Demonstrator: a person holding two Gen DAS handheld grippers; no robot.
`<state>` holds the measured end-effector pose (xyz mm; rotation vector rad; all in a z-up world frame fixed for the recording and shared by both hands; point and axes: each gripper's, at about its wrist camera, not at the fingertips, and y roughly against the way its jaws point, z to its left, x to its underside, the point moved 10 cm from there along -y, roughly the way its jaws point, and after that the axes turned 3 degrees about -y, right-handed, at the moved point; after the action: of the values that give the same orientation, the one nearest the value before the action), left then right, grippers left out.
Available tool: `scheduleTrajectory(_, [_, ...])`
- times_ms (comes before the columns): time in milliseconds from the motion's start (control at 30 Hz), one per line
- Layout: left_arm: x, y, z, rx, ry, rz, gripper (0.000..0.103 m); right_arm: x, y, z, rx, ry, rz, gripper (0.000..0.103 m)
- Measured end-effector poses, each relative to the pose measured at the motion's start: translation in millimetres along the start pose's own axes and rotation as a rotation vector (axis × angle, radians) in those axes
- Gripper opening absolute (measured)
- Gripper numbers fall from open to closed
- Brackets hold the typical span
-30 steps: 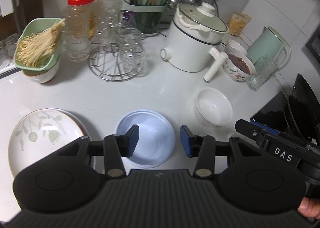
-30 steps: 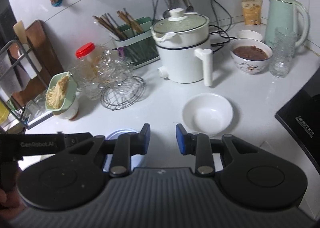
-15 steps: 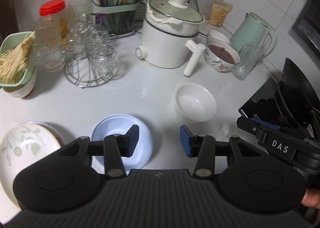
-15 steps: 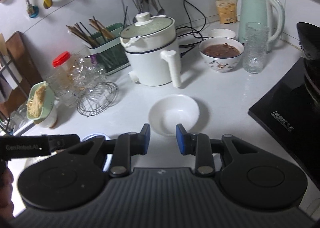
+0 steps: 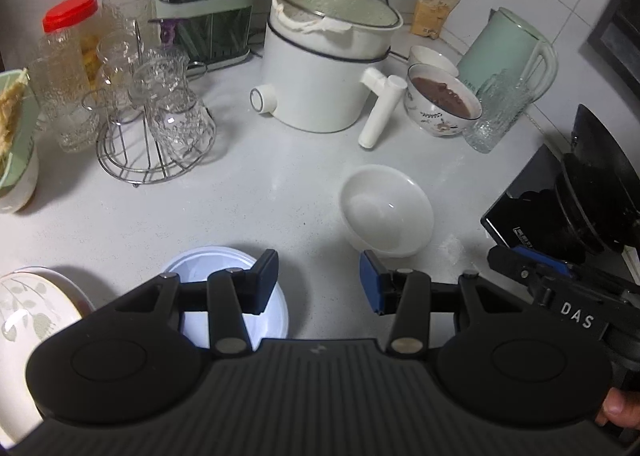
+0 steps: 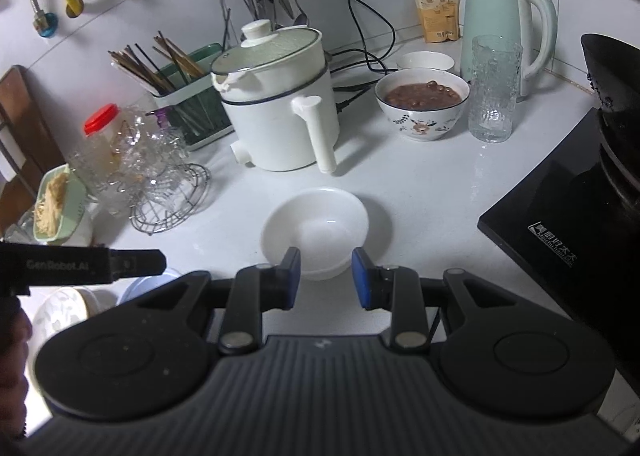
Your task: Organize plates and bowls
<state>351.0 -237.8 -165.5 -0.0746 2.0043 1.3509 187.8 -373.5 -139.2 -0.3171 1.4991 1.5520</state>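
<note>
An empty white bowl (image 6: 316, 232) sits on the white counter just ahead of my right gripper (image 6: 326, 276), which is open, its blue pads over the bowl's near rim with nothing pinched. My left gripper (image 5: 320, 282) is open too and holds nothing. Its left finger hangs over a pale blue bowl (image 5: 208, 262), and the white bowl (image 5: 386, 211) lies ahead to its right. A leaf-patterned plate (image 5: 24, 308) sits at the far left, partly hidden by the gripper body. In the right wrist view the blue bowl (image 6: 140, 288) and plate (image 6: 60, 312) peek out at lower left.
Behind the bowls stand a white electric pot (image 6: 280, 107), a patterned bowl of brown food (image 6: 422, 99), a tall glass (image 6: 494, 91) and a green kettle (image 6: 500, 19). A wire rack of glasses (image 5: 156, 119) stands left. A black cooktop with a dark pan (image 6: 560, 223) fills the right.
Both grippers moved forward and lower. The white bowl now sits right at the right gripper's tips. The left gripper slid right, off the middle of the blue bowl; the plate is nearly out of view.
</note>
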Motion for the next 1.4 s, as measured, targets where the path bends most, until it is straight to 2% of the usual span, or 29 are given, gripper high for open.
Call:
scheduleTrajectory(67, [-2, -9, 0, 0.0, -0.004, 0.011, 0.053, -1, -6, -5, 0.006, -0.005, 0.004, 0.032])
scheduleTrajectory(133, [-5, -17, -1, -0.004, -0.027, 0.001, 0.062, 0, -14, -9, 0.014, -0.003, 0.008, 0.032])
scheduleTrajectory(167, [-7, -20, -1, -0.011, -0.036, -0.001, 0.063, 1, -18, -10, 0.015, -0.005, 0.011, 0.032])
scheduleTrajectory(300, [-8, -36, 8, -0.011, -0.002, 0.035, 0.063, 6, -35, -16, 0.028, -0.031, 0.024, 0.031])
scheduleTrajectory(500, [-14, -61, 15, -0.014, -0.002, 0.067, 0.063, 8, -58, -20, 0.041, -0.023, 0.038, 0.045])
scheduleTrajectory(833, [-34, -104, -3, 0.056, 0.004, 0.121, 0.062, -4, -101, -27, 0.044, -0.083, 0.064, 0.045])
scheduleTrajectory(1000, [-41, -125, -10, 0.09, 0.013, 0.14, 0.062, -8, -117, -32, 0.078, -0.084, 0.058, 0.044])
scheduleTrajectory(1133, [-40, -138, -16, 0.126, 0.038, 0.158, 0.054, -5, -130, -35, 0.07, -0.113, 0.086, 0.041])
scheduleTrajectory(1233, [-36, -146, -19, 0.137, 0.039, 0.169, 0.044, -1, -135, -34, 0.062, -0.114, 0.105, 0.034])
scheduleTrajectory(1267, [-35, -148, -19, 0.141, 0.046, 0.173, 0.042, 0, -137, -34, 0.068, -0.106, 0.109, 0.028])
scheduleTrajectory(1300, [-33, -151, -20, 0.147, 0.052, 0.178, 0.036, 1, -139, -35, 0.069, -0.11, 0.105, 0.018])
scheduleTrajectory(1400, [-30, -159, -24, 0.14, 0.011, 0.188, 0.015, 4, -144, -39, 0.075, -0.125, 0.102, 0.012])
